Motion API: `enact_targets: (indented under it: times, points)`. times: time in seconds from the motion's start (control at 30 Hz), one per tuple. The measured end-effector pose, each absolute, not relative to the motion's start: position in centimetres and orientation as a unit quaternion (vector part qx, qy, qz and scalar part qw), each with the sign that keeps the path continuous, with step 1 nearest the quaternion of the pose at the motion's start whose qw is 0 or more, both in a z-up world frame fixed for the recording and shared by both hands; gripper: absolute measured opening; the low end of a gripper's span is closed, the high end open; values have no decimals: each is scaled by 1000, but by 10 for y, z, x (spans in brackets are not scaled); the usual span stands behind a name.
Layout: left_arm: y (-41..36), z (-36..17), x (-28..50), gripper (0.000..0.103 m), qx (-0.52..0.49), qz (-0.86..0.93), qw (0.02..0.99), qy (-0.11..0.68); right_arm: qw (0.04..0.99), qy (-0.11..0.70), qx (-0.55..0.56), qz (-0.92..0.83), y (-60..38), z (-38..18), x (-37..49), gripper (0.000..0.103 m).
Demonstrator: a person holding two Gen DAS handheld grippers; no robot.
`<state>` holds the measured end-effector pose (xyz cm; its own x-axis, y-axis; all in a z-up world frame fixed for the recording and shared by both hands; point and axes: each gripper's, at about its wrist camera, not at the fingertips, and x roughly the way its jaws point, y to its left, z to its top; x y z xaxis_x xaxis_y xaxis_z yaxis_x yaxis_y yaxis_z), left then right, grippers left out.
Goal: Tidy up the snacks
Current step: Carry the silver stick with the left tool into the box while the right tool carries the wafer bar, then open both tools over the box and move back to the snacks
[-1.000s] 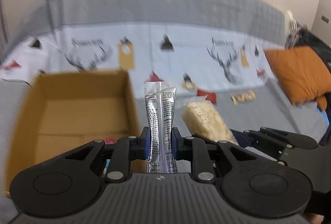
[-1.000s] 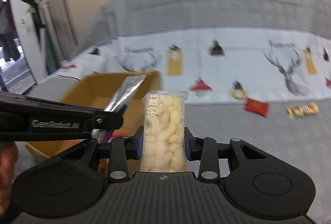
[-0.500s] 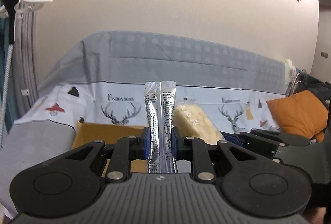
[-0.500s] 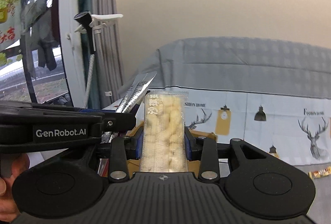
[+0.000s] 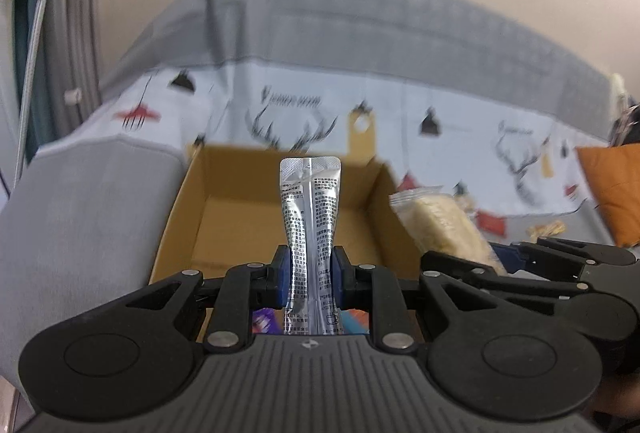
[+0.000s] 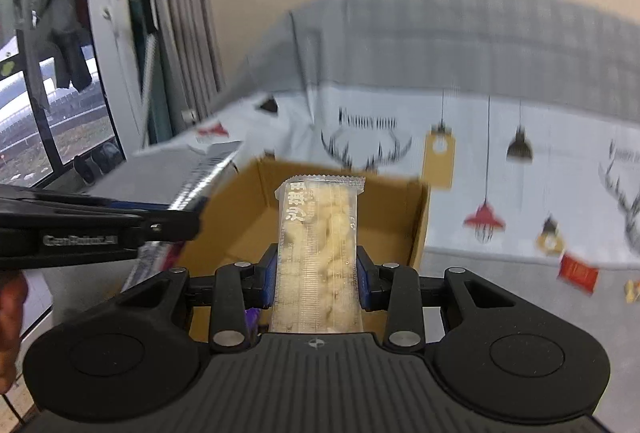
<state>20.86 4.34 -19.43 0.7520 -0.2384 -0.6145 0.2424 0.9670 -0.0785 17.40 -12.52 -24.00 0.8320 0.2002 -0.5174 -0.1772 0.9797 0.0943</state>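
Note:
My left gripper (image 5: 310,275) is shut on a silver foil sachet (image 5: 310,217) that stands upright between its blue pads. Behind it lies an open cardboard box (image 5: 224,209) on the sofa. My right gripper (image 6: 317,275) is shut on a clear pack of pale puffed-rice cake (image 6: 318,241), held over the same cardboard box (image 6: 416,221). In the left wrist view the rice cake pack (image 5: 440,221) and the right gripper (image 5: 496,265) show at the right. In the right wrist view the left gripper (image 6: 188,217) and the foil sachet (image 6: 204,173) reach in from the left. Small coloured packets show low in the box.
A grey sofa with a deer-print cover (image 5: 400,121) holds the box. A red packet (image 6: 578,271) and a yellow snack (image 5: 546,229) lie on the seat to the right. An orange cushion (image 5: 616,193) sits at far right. Curtains and a window (image 6: 48,105) stand at the left.
Both grippers have tipped down from the wall and sofa back toward the box and now hang over it, each with its snack. The grips are unchanged.

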Motion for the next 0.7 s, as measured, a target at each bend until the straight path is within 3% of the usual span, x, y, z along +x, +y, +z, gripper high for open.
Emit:
enact_targets:
  times: [0.27, 0.63, 0.67, 0.7]
  points:
    - [58, -242, 245, 23, 24, -83, 923, 374, 937, 321, 35, 133, -110, -287, 207, 39]
    - [65, -278, 262, 25, 29, -69, 903, 423, 926, 341, 17, 164, -93, -306, 222, 39]
    - [65, -276, 261, 30, 27, -69, 902, 425, 926, 335, 24, 172, -95, -304, 220, 43]
    - [65, -271, 260, 40, 23, -68, 902, 425, 928, 326, 34, 177, -97, -300, 219, 65]
